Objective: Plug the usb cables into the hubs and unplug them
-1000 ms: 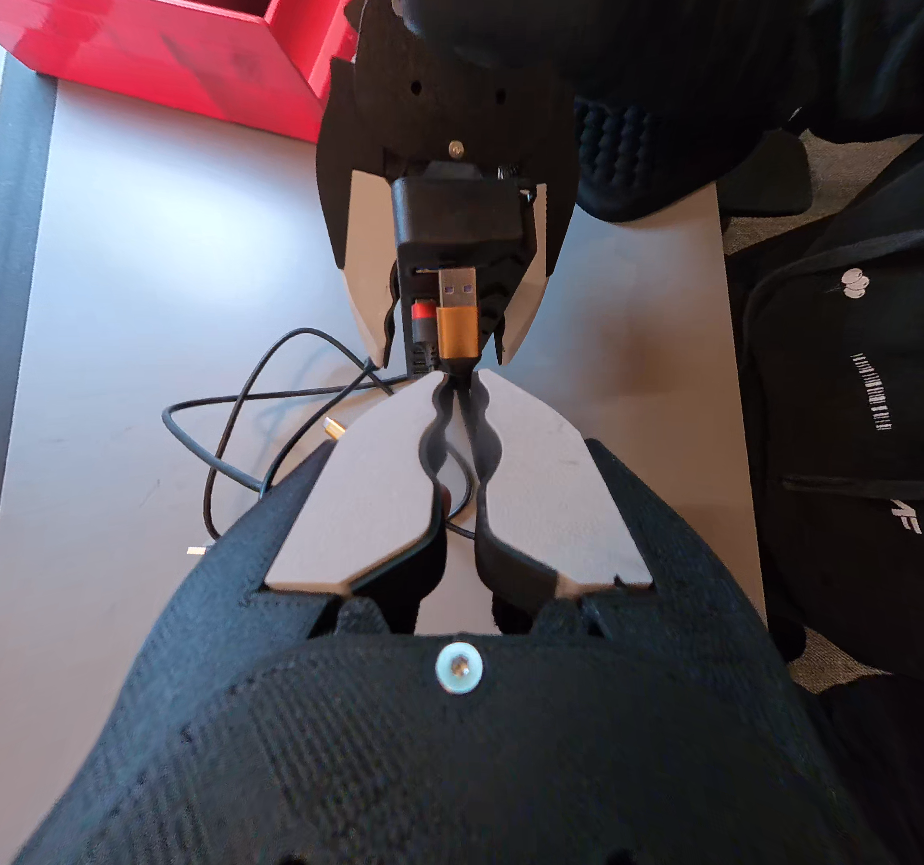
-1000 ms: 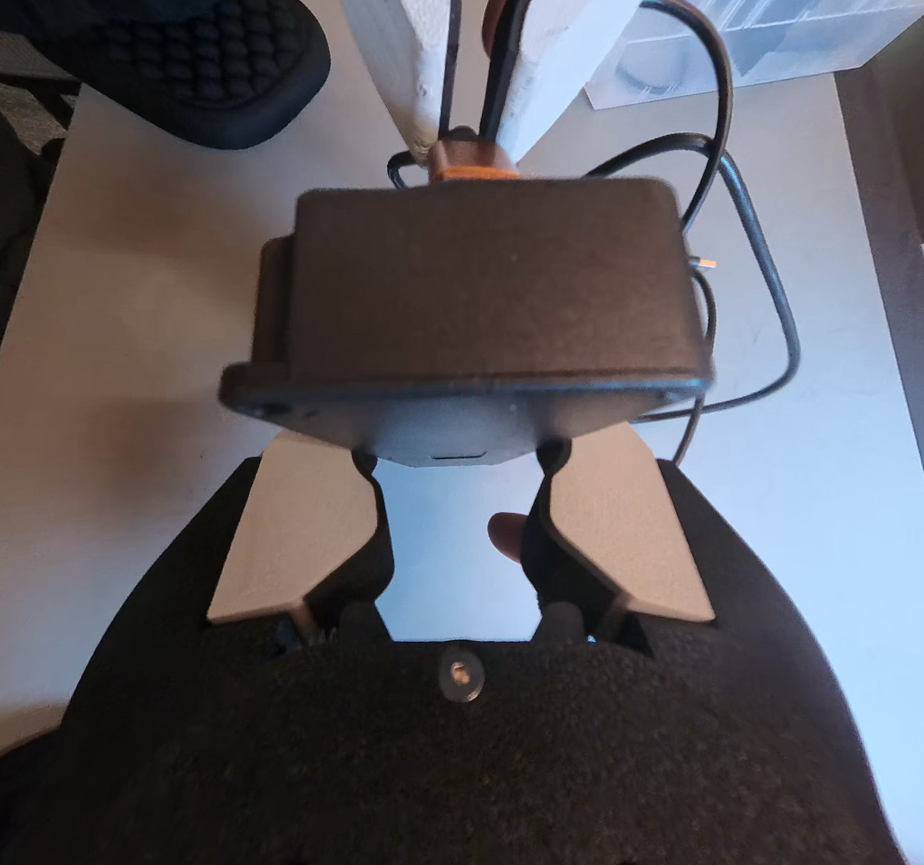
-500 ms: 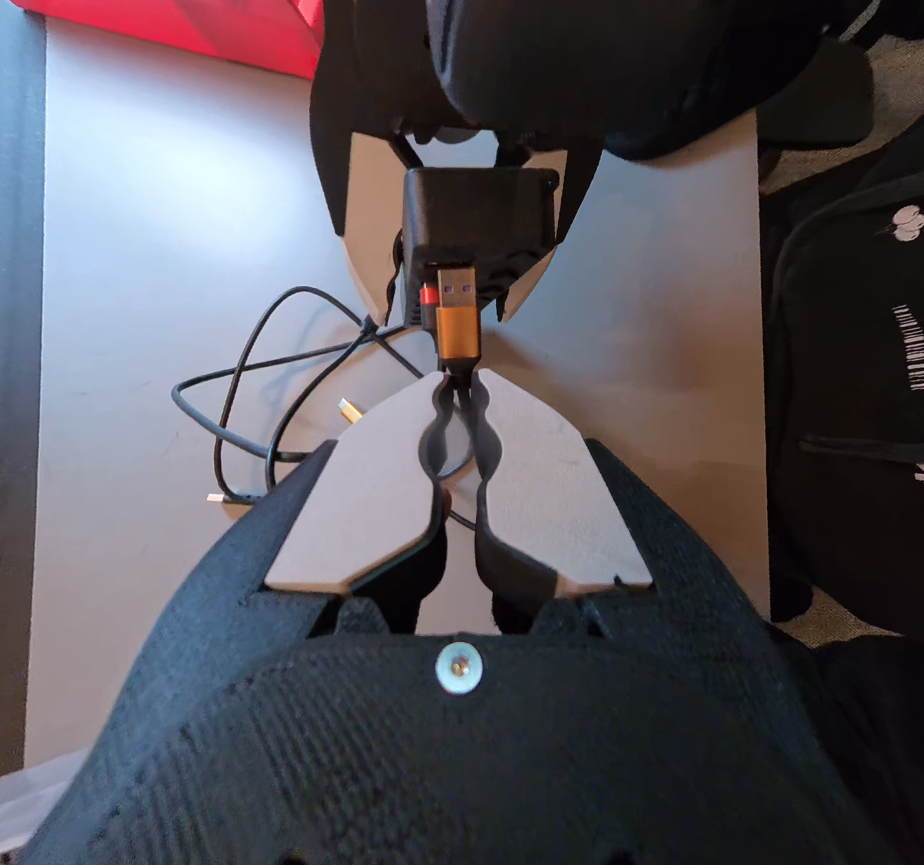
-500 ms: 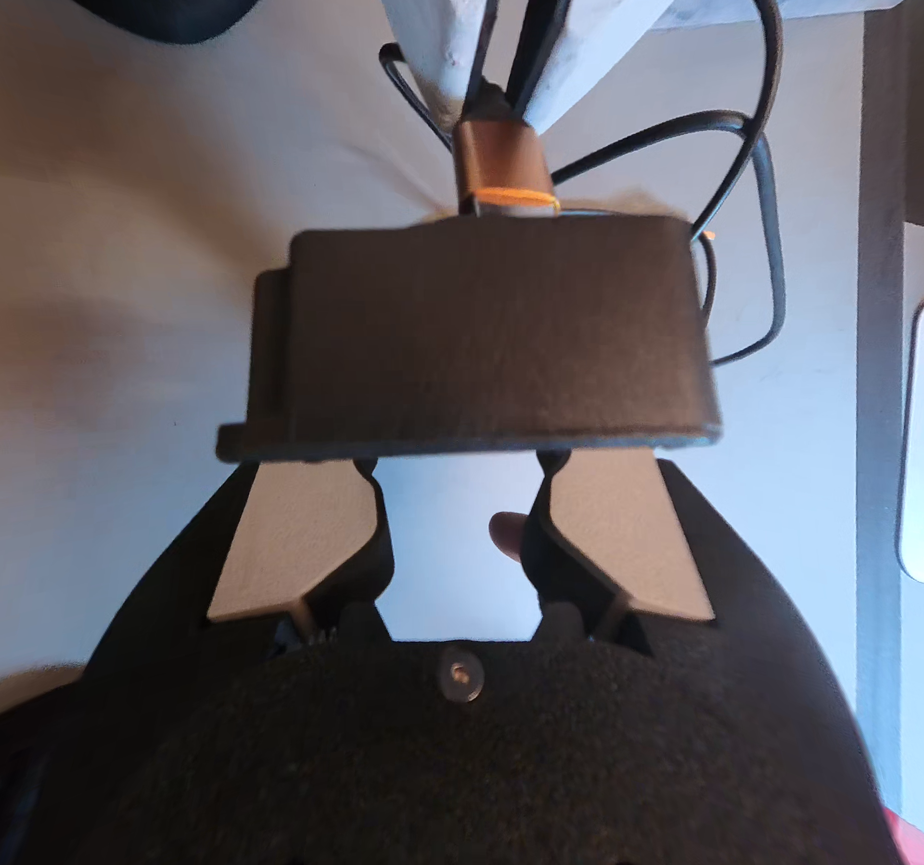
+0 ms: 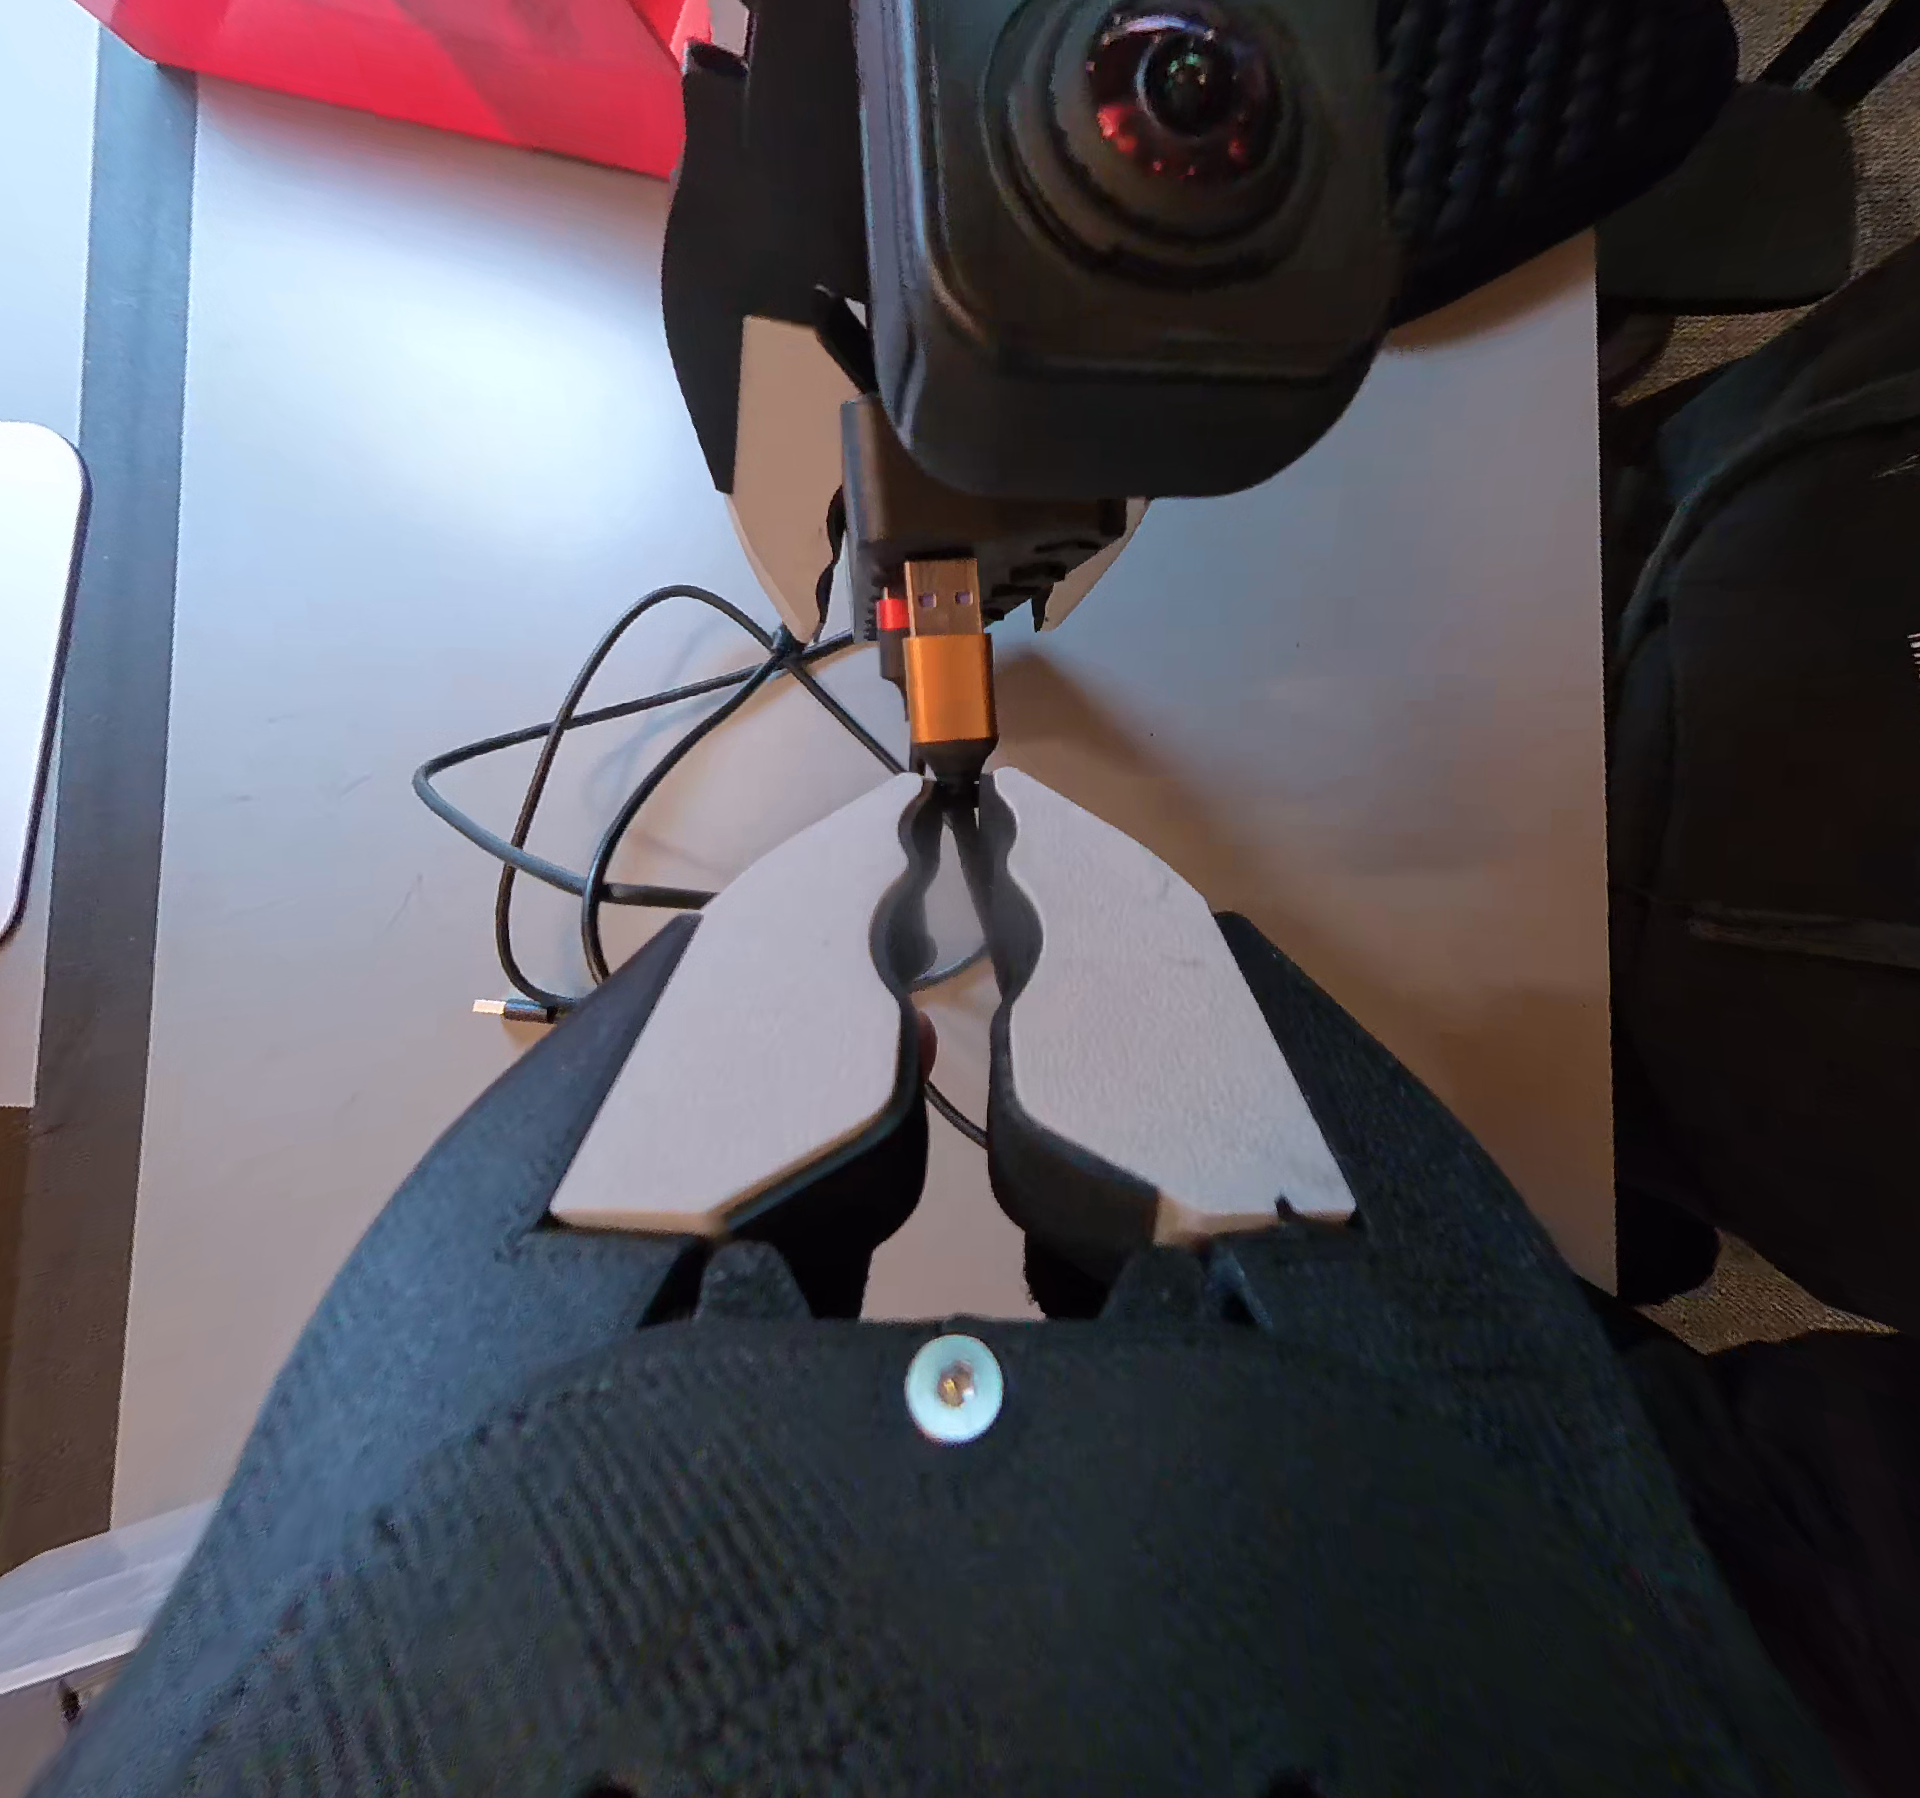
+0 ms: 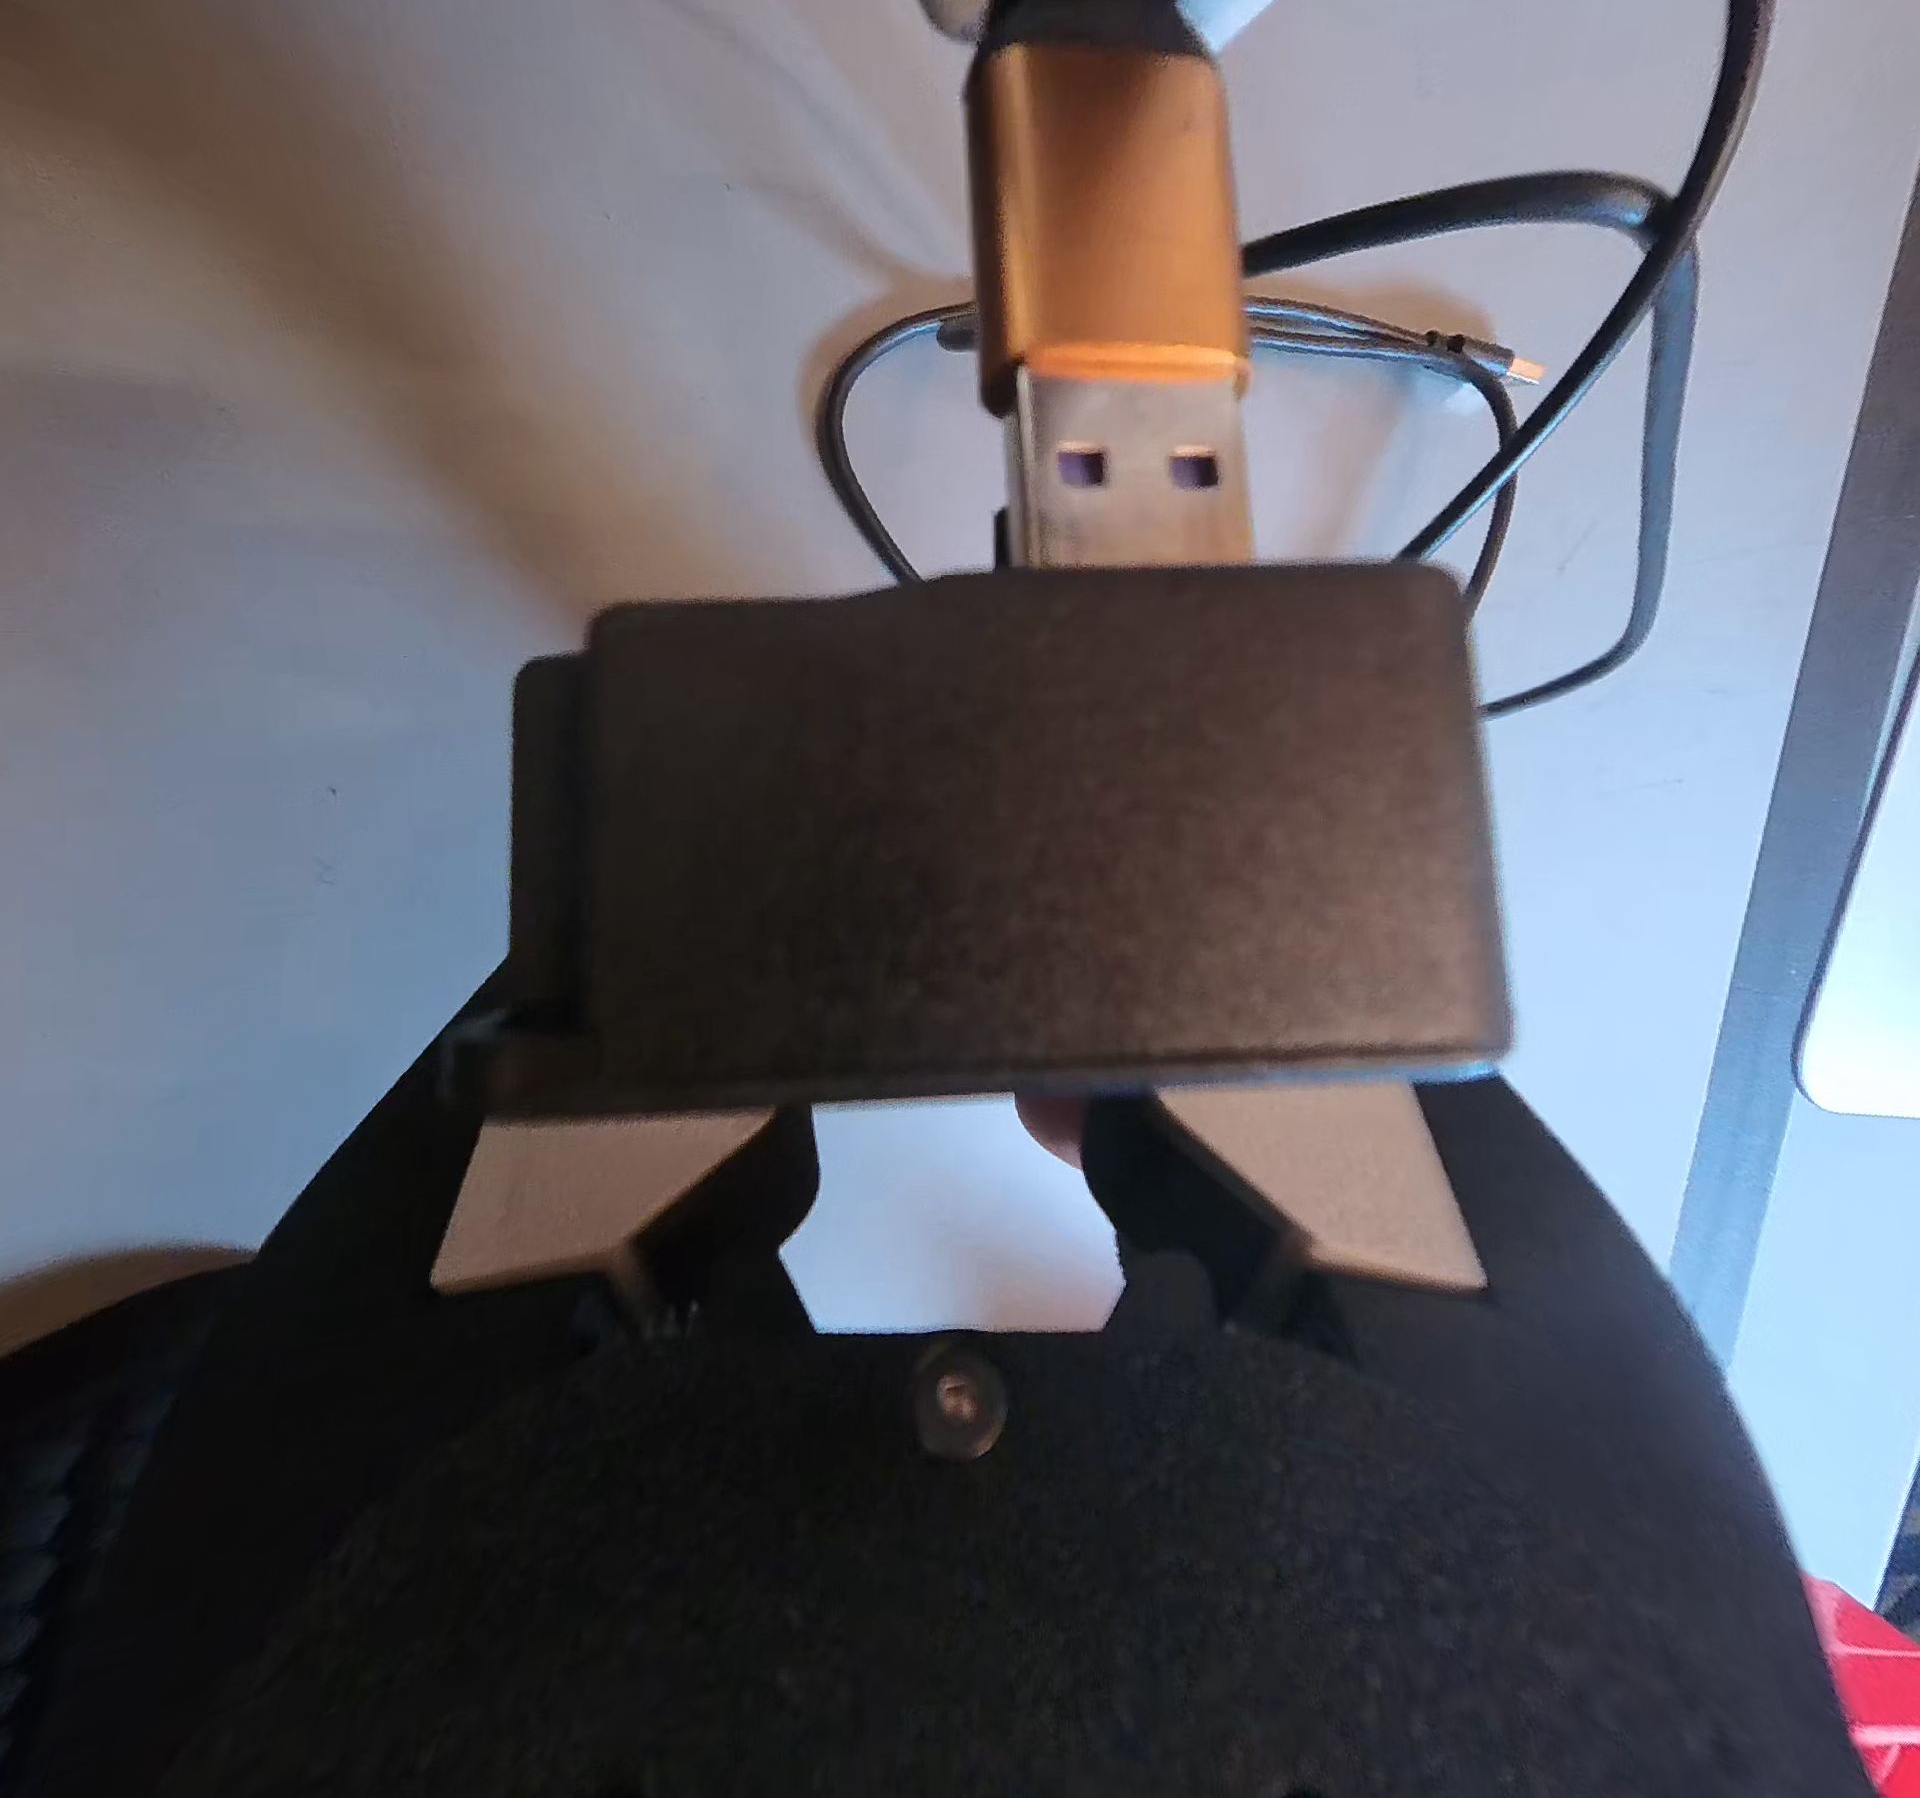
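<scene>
My left gripper (image 5: 948, 784) is shut on a black cable just behind its orange USB plug (image 5: 948, 683). The plug's metal end points at a black hub (image 5: 878, 522) and overlaps its near edge. A red plug (image 5: 890, 618) sits in the hub beside it. My right gripper (image 6: 966, 1114) is shut on the hub (image 6: 1018, 834), which hides its fingertips. In the right wrist view the orange plug (image 6: 1107, 210) comes from above, its metal end reaching the hub's far edge. I cannot tell whether it is in a port.
Loose black cable loops (image 5: 540, 813) lie on the grey table (image 5: 364, 398), with a small connector end (image 5: 499, 1008). A red box (image 5: 364, 13) stands at the far left. A black bag (image 5: 1766, 865) is beyond the table's right edge. My right fingertips sit around 10 cm from my left ones.
The right gripper has tilted with the hub, so its camera now faces the left view. In the right view the plug has come closer and its metal end now shows.
</scene>
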